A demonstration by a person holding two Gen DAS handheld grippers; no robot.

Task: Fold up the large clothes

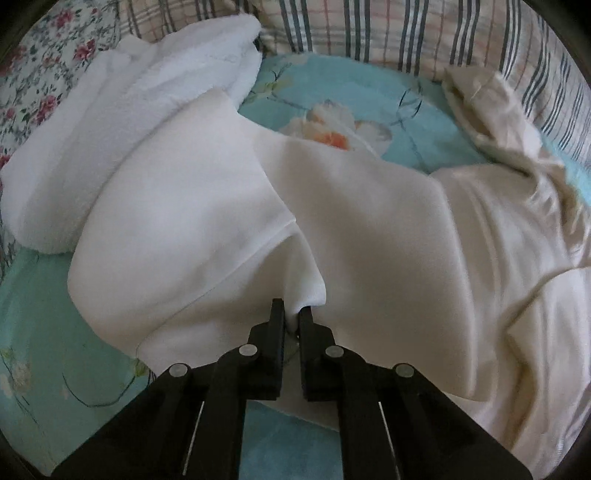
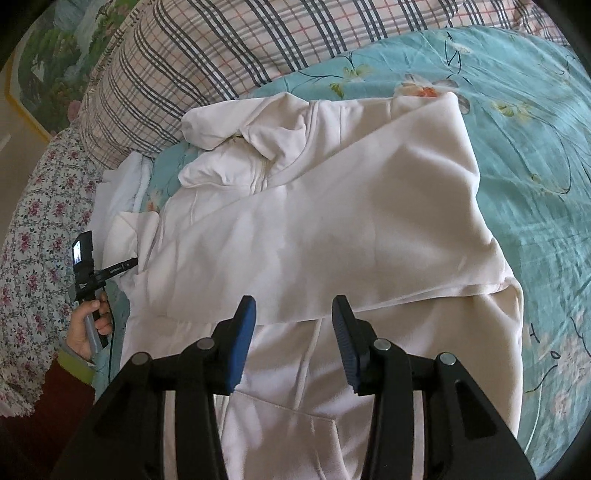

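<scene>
- Far left, left wrist view: folded white fleece garment (image 1: 122, 122) lies on the floral teal bedspread (image 1: 44, 325), its far end against the plaid pillow (image 1: 369, 29); apart from the work, though the cream sleeve overlaps its near edge.
- Left gripper (image 1: 291, 317): jaws closed on a pinch of the cream hoodie (image 1: 369, 229), at the edge where sleeve (image 1: 184, 221) meets body; only a small bite of cloth shows between the tips; a hard pull could slip it free.
- Centre, right wrist view: hoodie spread on the bedspread, one panel already laid diagonally across the torso; hood (image 2: 236, 129) bunched near the pillow, wrinkles likely to get trapped in the fold.
- Right gripper (image 2: 293, 314): jaws open, holding nothing, hovering over the panel's lower edge; one hand pulling alone may skew the fold.
- Left edge of that view: hand (image 2: 86, 328) holding the other gripper's handle.
</scene>
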